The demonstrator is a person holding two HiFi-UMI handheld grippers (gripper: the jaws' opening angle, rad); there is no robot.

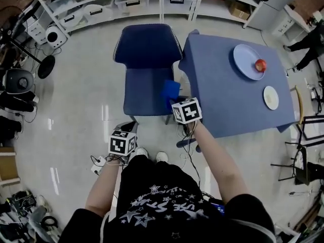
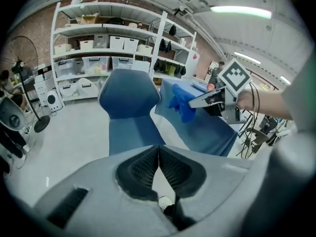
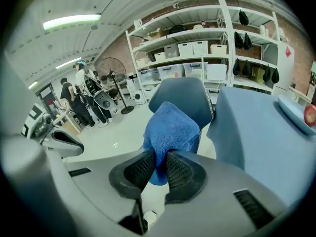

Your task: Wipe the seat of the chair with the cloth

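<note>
A dark blue chair [image 1: 147, 70] stands in front of me, its seat [image 1: 148, 92] bare. My right gripper [image 1: 174, 101] is shut on a bright blue cloth [image 1: 170, 90], held above the seat's right front corner. In the right gripper view the cloth [image 3: 170, 132] bulges up from between the jaws, with the chair back [image 3: 183, 100] behind it. My left gripper [image 1: 126, 128] is shut and empty, low at the chair's front left. The left gripper view has the chair [image 2: 129, 112] ahead and the cloth [image 2: 181, 102] in the right gripper [image 2: 193, 102] to the right.
A table with a blue tablecloth [image 1: 238, 92] stands close on the chair's right, carrying a blue plate [image 1: 249, 61] with a red fruit [image 1: 260, 65] and a small white plate [image 1: 271, 97]. White shelving [image 1: 126, 1] lines the far wall. Fans and gear [image 1: 20, 80] crowd the left.
</note>
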